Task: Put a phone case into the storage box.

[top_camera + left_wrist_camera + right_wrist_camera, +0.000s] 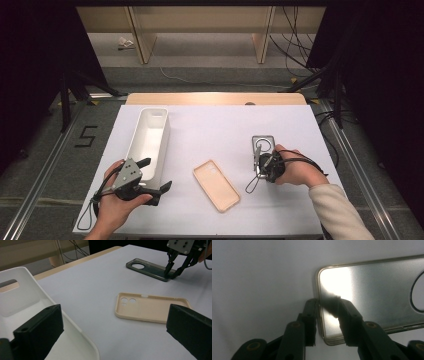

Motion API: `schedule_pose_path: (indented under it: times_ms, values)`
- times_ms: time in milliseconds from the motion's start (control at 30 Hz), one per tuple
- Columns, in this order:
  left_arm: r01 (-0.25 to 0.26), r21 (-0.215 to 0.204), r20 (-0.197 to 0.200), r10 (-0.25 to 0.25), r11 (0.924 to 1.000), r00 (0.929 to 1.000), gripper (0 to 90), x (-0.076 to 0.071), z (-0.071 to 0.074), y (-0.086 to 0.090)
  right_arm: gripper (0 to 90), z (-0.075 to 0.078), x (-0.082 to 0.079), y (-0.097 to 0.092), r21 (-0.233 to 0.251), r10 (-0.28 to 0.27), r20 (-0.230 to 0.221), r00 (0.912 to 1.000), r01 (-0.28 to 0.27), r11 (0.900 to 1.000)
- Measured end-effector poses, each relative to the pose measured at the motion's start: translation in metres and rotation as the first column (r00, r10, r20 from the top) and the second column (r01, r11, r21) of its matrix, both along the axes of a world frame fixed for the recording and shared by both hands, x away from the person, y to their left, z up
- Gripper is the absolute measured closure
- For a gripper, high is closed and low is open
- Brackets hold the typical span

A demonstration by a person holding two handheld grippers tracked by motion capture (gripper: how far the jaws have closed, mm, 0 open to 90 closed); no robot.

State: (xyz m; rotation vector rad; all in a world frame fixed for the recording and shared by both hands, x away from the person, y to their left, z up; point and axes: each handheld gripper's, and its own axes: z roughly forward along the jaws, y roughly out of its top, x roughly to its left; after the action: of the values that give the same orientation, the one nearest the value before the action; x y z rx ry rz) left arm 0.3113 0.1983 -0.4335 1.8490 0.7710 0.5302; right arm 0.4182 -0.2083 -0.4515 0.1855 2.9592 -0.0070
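While my right gripper (327,305) pinches the grey phone case's (372,295) end wall, nothing lies in the white bin (159,119); left gripper (150,176) idle, spread, beige phone case (216,185) untouched.

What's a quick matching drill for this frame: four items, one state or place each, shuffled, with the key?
Items:
1. grey phone case
2. beige phone case
3. white bin
4. left gripper

States or places:
A. lies flat in the middle of the table, inner side up
B. jaws wide apart, nothing between them
C. its short edge sits between the jaws of the right gripper
D. stands along the table's left side, nothing inside

Pairs: 1-C, 2-A, 3-D, 4-B
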Motion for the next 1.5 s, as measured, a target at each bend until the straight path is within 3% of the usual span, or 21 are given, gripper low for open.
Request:
schedule_pose_path:
  times_ms: [167,667,1233,1500]
  values:
    - [0.000,-0.002,-0.002,0.000,1.0000,1.0000,0.3,-0.0001,-0.0002,-0.0001,75.9,-0.0002,-0.0017,0.0014,-0.010,0.014,-0.010,0.9999,-0.014,0.9998]
    - [0.001,-0.002,0.000,-0.001,1.0000,1.0000,0.4,-0.0004,-0.0001,-0.0005,85.1,-0.0005,-0.0046,0.0034,-0.019,0.016,-0.012,0.9998,-0.017,0.9997]
    - [0.001,-0.003,0.002,-0.001,1.0000,1.0000,0.3,-0.0004,0.0000,-0.0002,88.7,0.0010,-0.0047,0.0029,-0.023,0.017,-0.016,0.9997,-0.017,0.9996]
    - [0.000,-0.003,0.002,0.000,1.0000,1.0000,0.3,-0.0004,0.0003,0.0000,88.9,0.0029,-0.0054,0.0009,0.013,0.011,-0.015,0.9998,-0.010,0.9999]
